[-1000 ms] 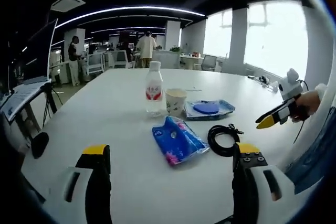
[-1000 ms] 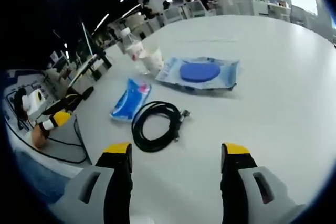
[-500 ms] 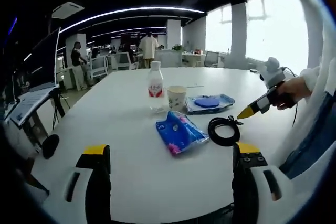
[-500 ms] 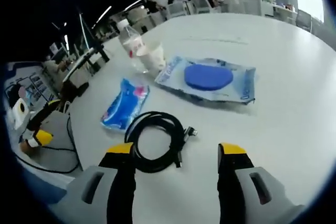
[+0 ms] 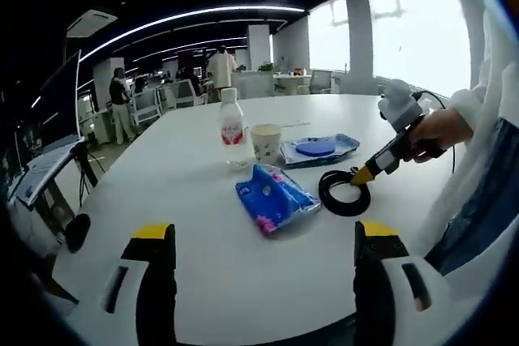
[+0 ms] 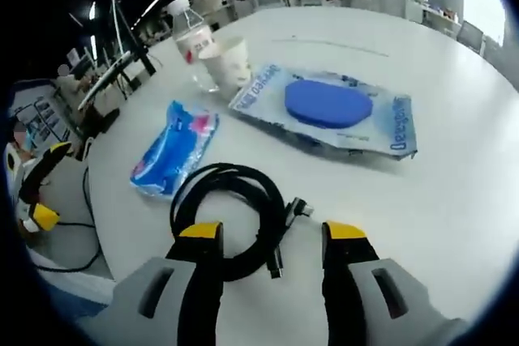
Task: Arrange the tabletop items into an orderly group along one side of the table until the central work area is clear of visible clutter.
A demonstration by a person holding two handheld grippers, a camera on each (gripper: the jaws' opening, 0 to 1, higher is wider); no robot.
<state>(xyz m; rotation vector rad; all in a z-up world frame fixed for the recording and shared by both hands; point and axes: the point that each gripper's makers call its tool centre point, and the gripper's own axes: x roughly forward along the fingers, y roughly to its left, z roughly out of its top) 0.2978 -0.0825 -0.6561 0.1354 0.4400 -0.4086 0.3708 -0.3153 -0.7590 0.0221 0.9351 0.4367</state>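
Progress: nothing is seen grouped along an edge yet; five items are spread over the middle of the bench [image 5: 203, 273], so the sorting is judged to be at its start.
Step in hand: the cable appears to be taken as the first item, since the right gripper [image 6: 268, 237] is set over it.
Left to do: by judgement, all five items are to be carried to one side of the bench and lined up there.
Bottles: one water bottle [image 5: 232, 127], upright, toward the far side of the bench, with a red label.
Cups: one paper cup [image 5: 264, 141], upright, just beside the bottle on its right.
Blue packets: one tissue packet [image 5: 274, 198], lying flat, nearer the near edge than the bottle and cup.
Clear pouches: one clear pouch [image 5: 318, 149] holding a blue round pad, lying flat to the right of the cup.
Cables: one black coiled cable [image 6: 231, 216], lying near the near edge, just beside the tissue packet.
Left gripper [image 5: 255, 237]: held back above the near edge, jaws spread apart, nothing between them.
Right gripper: jaws spread apart and placed either side of the near part of the coil; no grip is made yet, as far as can be told.
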